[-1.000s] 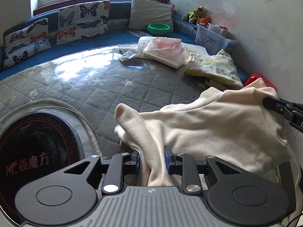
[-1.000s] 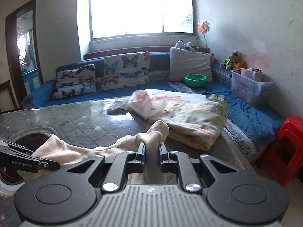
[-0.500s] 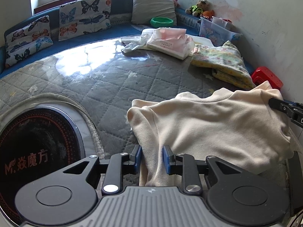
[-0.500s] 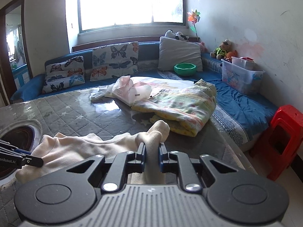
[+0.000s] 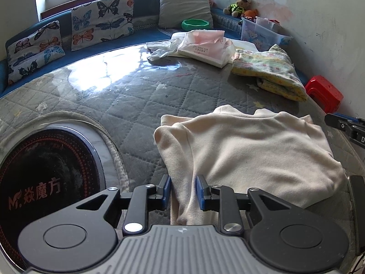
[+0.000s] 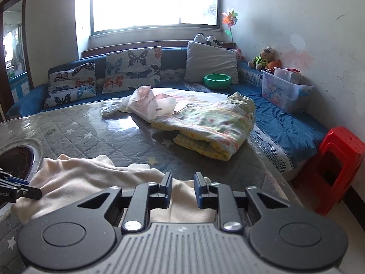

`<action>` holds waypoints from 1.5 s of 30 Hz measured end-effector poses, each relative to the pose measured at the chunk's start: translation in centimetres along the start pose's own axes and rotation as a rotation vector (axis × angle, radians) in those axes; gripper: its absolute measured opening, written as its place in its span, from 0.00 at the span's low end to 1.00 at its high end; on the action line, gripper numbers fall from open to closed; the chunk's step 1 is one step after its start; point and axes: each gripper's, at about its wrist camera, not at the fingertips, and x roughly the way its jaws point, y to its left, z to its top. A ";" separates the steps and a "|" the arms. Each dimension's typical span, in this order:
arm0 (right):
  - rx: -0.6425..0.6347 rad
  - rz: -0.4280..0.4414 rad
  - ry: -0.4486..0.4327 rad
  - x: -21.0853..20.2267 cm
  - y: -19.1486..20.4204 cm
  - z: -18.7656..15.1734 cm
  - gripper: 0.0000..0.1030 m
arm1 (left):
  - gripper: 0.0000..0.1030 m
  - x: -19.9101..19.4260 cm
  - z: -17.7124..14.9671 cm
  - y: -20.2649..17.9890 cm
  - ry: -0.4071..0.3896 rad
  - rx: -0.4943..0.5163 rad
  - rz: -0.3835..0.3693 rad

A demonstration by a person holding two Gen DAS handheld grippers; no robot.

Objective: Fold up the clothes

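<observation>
- Cream garment [image 5: 255, 150] spread in the lower right of the left wrist view, lying on the grey quilted table cover [image 5: 141, 105]; in the right wrist view the same cloth fills the lower left, just behind the fingers.
- Left gripper [image 5: 183, 191] at the bottom centre of its view: a narrow strip of the garment's near edge runs down between the blue pads [image 5: 166, 188]. Whether the pads actually press on it or only flank it cannot be told.
- Right gripper [image 6: 182, 188] at the bottom centre of its view — its jaws are opening, with a visible gap between the pads; cream cloth lies under and behind that gap, and the pads do not pinch it.
- The right gripper's tip also shows at the right edge of the left wrist view, beside the garment's far corner.
- Folded patterned blanket [image 6: 209, 125] sits beyond the garment, toward the upper right of the table.
- Pink-and-white bag [image 5: 203, 46] lies further back, just left of the blanket.
- Round black cooktop [image 5: 43, 178] is set into the table at the lower left of the left wrist view — well apart from the garment.
- Red stool [image 6: 335, 171] stands on the floor at the right edge.
</observation>
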 end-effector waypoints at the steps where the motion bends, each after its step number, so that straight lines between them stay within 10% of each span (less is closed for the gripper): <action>1: -0.002 0.004 0.001 0.0 0.1 0.0 0.21 | 0.27 0.0 0.0 0.0 0.001 0.001 0.003; 12: -0.113 0.156 0.070 0.3 6.2 -2.6 0.48 | 0.47 -1.1 -0.7 0.8 -0.007 -0.010 0.031; 45: -0.231 0.321 0.041 -4.2 16.6 -5.1 0.81 | 1.00 -7.6 -7.2 7.4 -0.121 -0.070 0.203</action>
